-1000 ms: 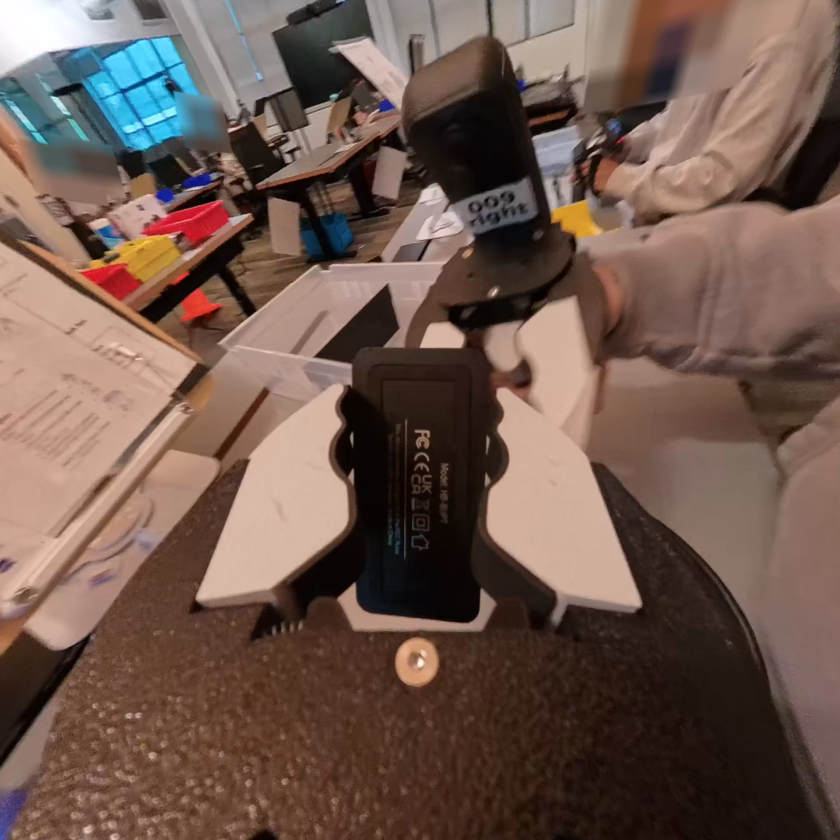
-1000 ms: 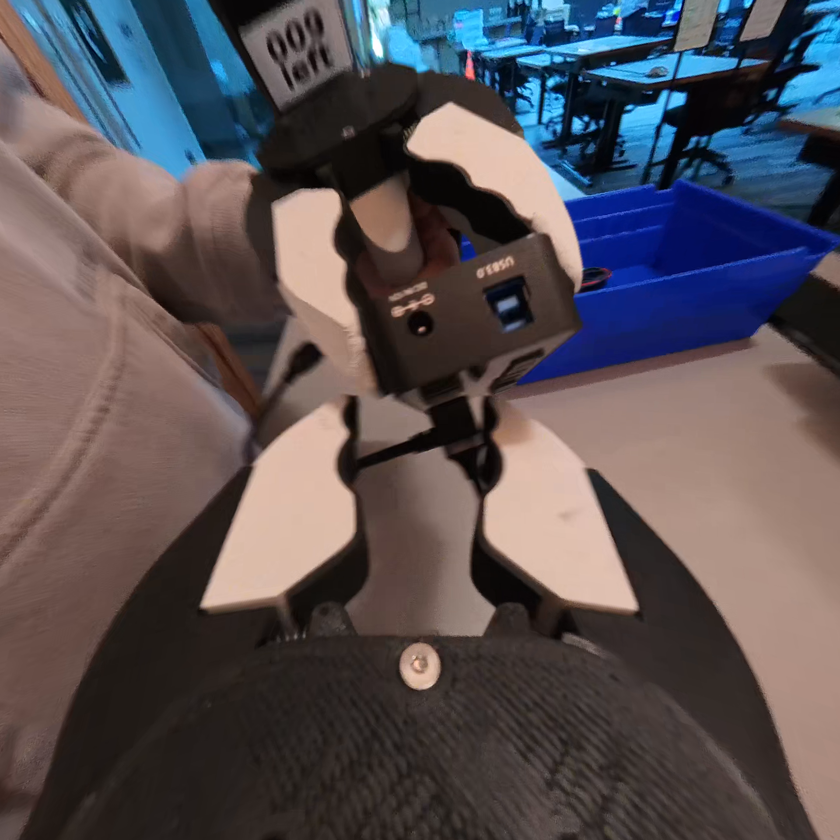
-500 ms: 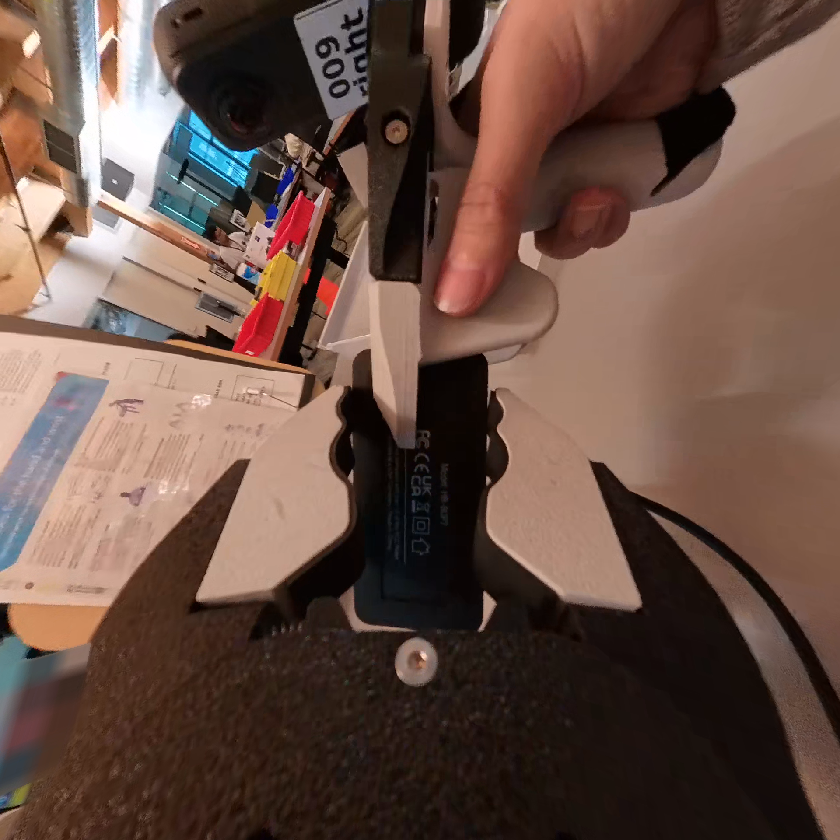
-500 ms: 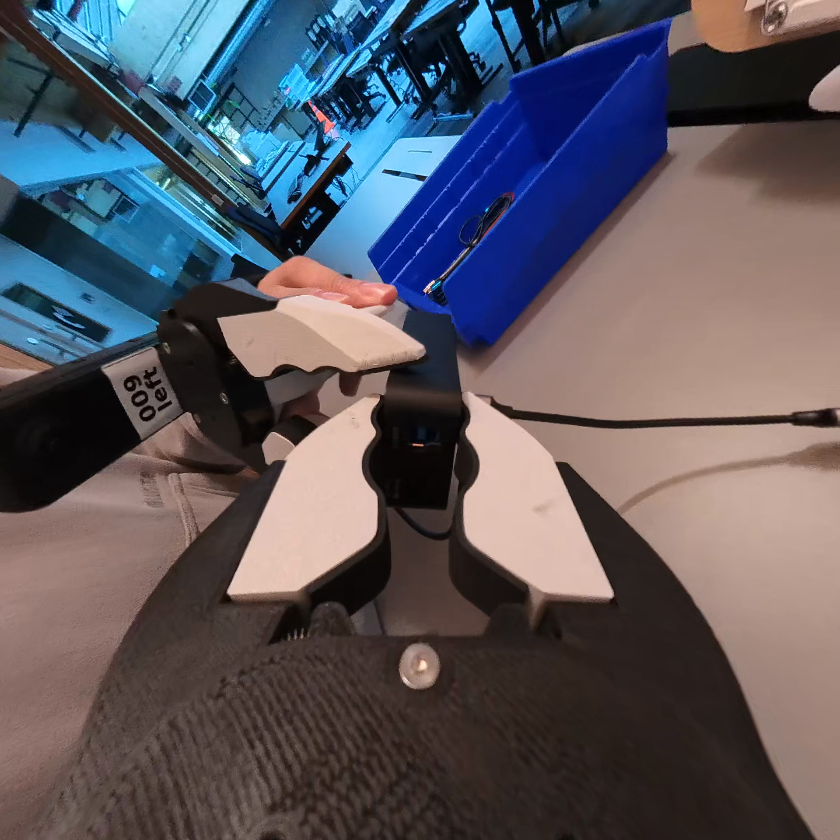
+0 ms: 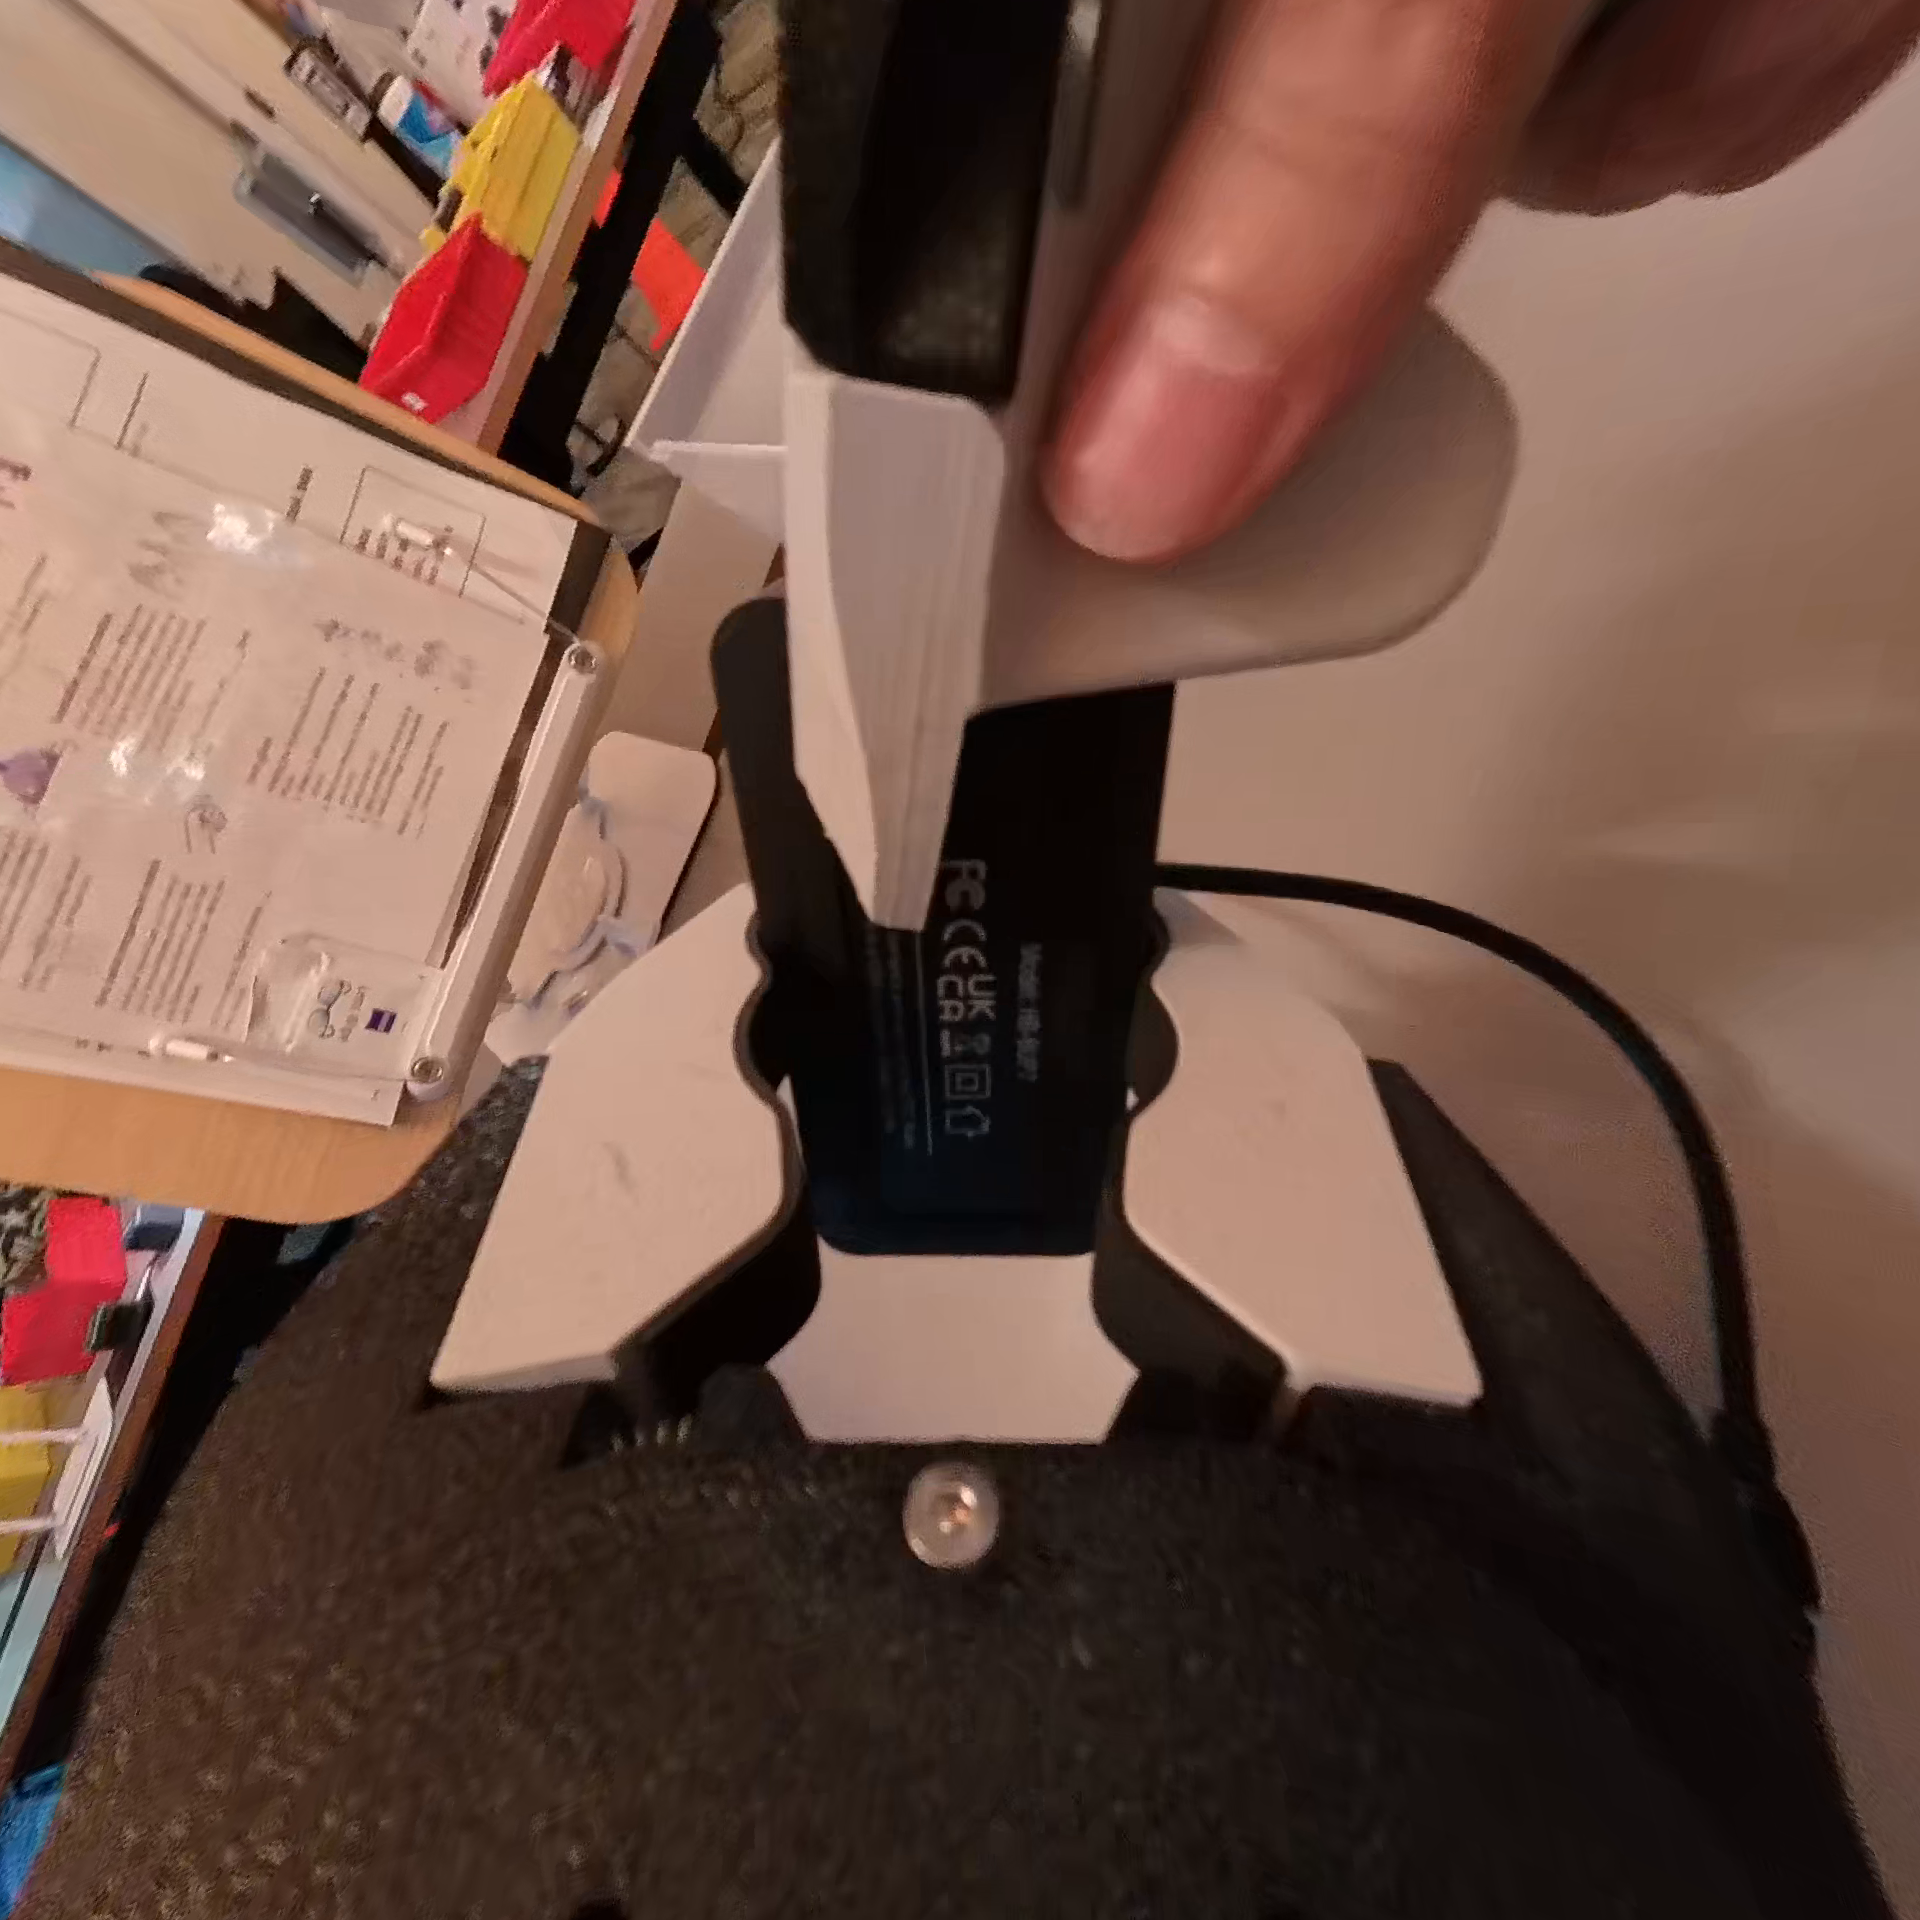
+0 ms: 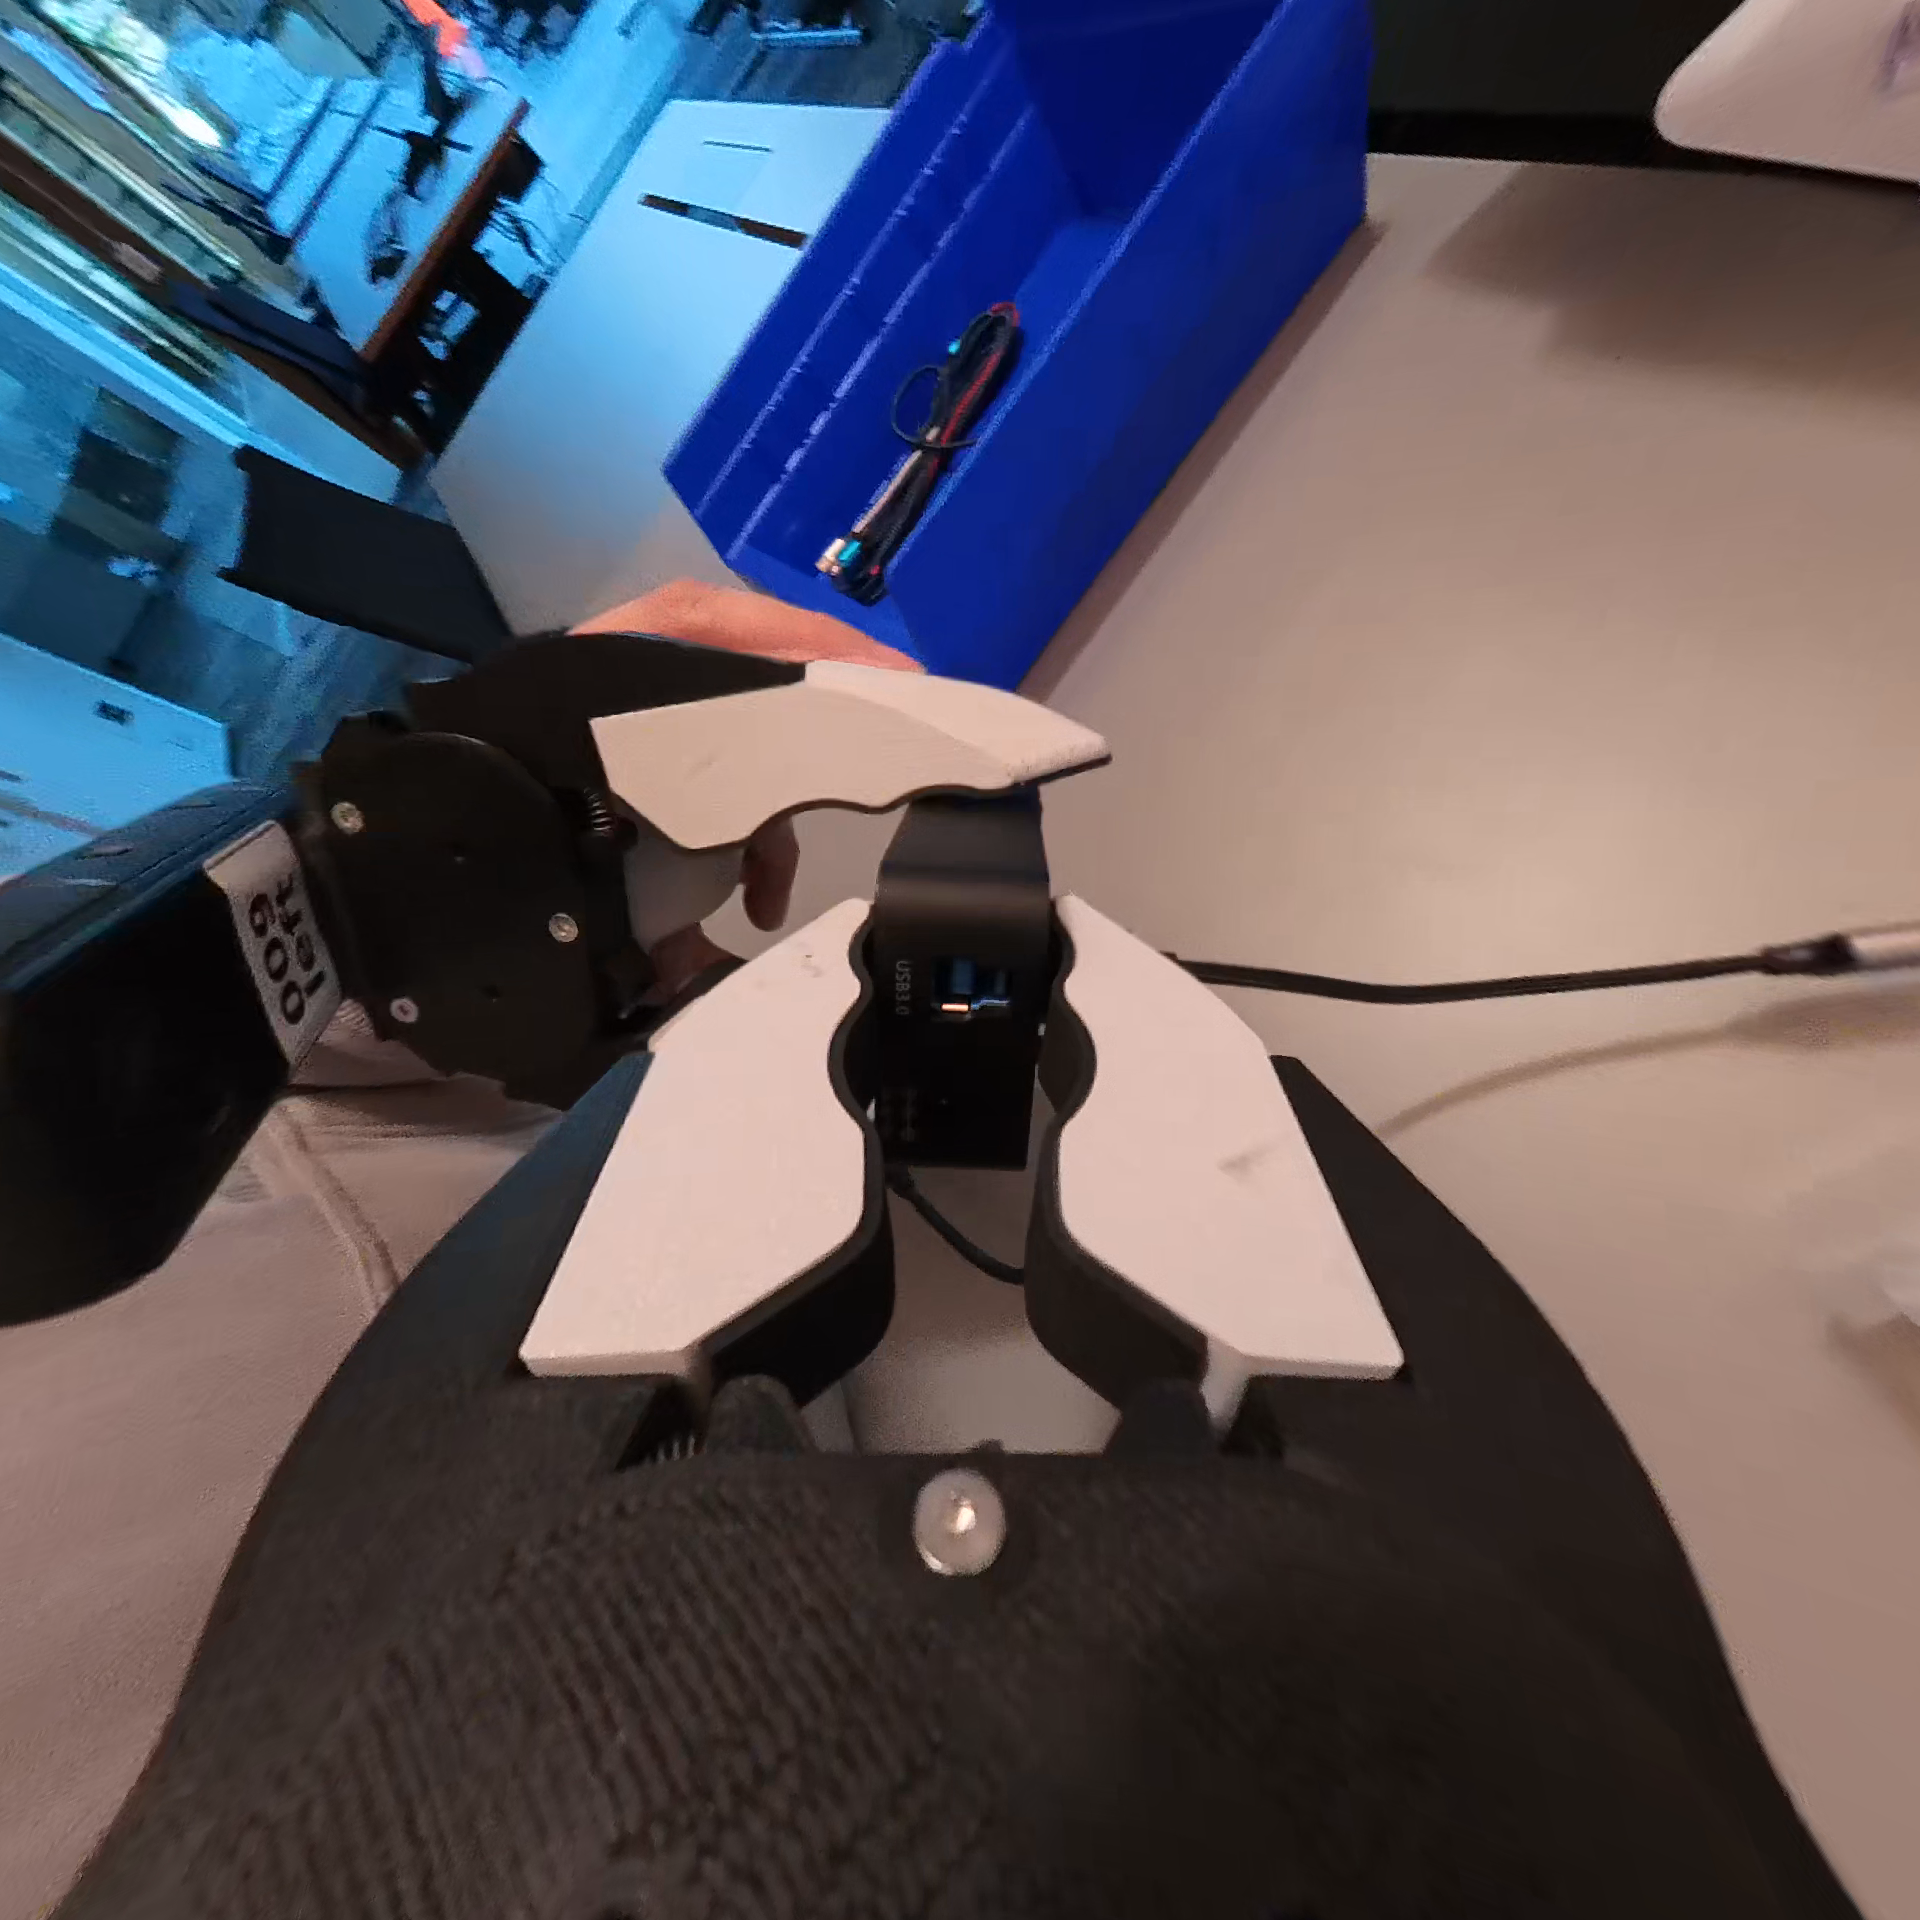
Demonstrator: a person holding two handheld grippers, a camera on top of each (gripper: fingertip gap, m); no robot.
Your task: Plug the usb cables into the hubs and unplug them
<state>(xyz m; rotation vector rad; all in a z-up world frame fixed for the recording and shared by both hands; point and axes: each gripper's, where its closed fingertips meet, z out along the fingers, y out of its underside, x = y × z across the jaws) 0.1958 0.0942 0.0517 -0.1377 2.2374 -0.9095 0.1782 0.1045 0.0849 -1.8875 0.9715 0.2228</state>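
Both tools gripped one black hub [image 5: 966, 1081]: the left tool [image 5: 951, 1049] clamped its near end, the right tool [image 6: 961, 1029] its port end; the hub hung above the bench [image 6: 1507, 644]. A black cable [image 6: 1455, 982] lay just beside the hub; the step looked like a handover, so one tool should release next and fetch it.

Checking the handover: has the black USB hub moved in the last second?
Yes: the USB hub has dropped from level with the blue bin toward the table before it.
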